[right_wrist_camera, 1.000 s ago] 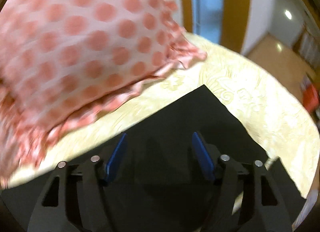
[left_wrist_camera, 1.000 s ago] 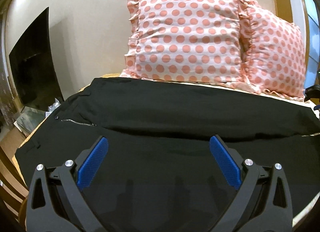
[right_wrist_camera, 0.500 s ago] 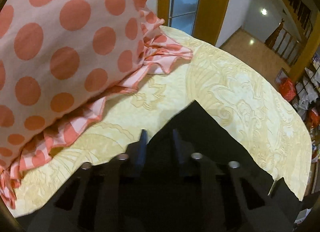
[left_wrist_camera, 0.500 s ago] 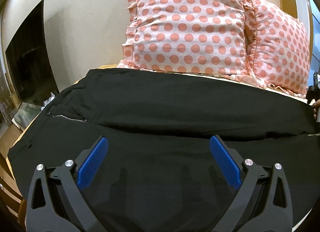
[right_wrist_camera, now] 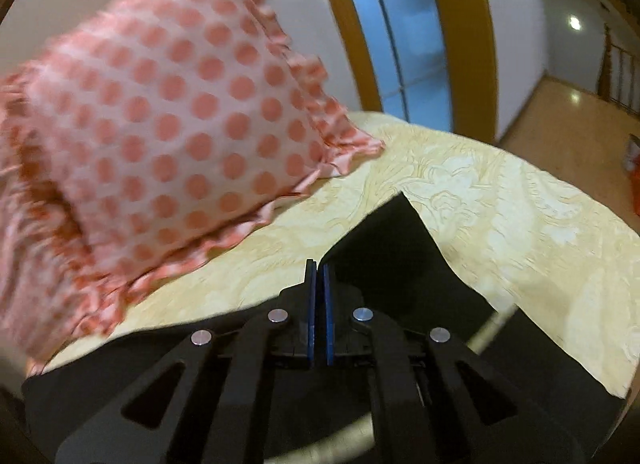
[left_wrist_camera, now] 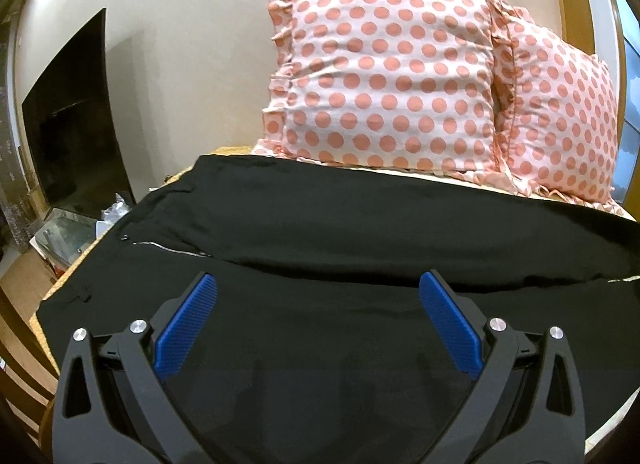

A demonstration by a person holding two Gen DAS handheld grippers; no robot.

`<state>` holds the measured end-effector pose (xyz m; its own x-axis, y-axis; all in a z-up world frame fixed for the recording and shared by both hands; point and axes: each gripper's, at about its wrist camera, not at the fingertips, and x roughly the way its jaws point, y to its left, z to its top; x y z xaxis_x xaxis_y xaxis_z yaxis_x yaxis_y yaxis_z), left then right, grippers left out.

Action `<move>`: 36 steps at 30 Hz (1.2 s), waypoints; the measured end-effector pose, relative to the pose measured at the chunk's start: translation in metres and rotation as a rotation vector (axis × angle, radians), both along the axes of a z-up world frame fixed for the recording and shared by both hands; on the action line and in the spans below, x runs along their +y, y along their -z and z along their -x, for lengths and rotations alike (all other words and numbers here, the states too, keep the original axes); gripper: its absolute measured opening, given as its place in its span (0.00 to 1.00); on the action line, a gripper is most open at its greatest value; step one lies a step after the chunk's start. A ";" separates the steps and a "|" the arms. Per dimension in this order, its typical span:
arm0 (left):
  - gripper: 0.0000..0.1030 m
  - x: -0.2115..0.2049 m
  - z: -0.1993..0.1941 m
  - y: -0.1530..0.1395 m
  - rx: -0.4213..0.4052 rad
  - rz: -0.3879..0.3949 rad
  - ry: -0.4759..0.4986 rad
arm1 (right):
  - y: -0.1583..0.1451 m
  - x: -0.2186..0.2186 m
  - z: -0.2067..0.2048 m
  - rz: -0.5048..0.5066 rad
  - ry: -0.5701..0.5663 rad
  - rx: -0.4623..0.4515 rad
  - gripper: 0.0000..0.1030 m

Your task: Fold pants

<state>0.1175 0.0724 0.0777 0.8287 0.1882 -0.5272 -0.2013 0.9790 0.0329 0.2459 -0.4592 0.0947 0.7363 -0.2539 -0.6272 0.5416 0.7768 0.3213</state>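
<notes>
Black pants [left_wrist_camera: 320, 224] lie spread across the bed, waist and zipper at the left, legs running right. My left gripper [left_wrist_camera: 318, 318] hovers over the near leg with its blue pads [left_wrist_camera: 186, 328] wide apart and nothing between them. In the right wrist view my right gripper [right_wrist_camera: 319, 284] is shut on the hem end of the pants [right_wrist_camera: 392, 240], which rises off the cream bedspread [right_wrist_camera: 500, 204] in a raised peak.
Two pink polka-dot pillows [left_wrist_camera: 384, 76] lean on the wall behind the pants; one also shows in the right wrist view [right_wrist_camera: 172, 136]. A dark TV screen [left_wrist_camera: 72, 124] and clutter stand left of the bed. A doorway and hallway floor [right_wrist_camera: 560, 120] lie beyond the bed's right edge.
My right gripper closed on the pants hem and lifted it, and its view swung up and back from the pillow. My left gripper stayed open over the near leg, shifting only slightly.
</notes>
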 end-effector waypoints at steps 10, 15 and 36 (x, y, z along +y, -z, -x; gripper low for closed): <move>0.98 0.023 -0.013 -0.030 0.010 -0.033 -0.036 | 0.023 0.030 0.148 -0.046 -0.041 -0.127 0.03; 0.98 0.037 -0.050 -0.051 0.014 -0.021 0.003 | 0.051 0.027 0.171 -0.115 -0.038 -0.092 0.03; 0.82 0.130 -0.341 0.033 0.461 0.423 -0.257 | 0.058 0.010 0.163 -0.079 -0.017 -0.046 0.03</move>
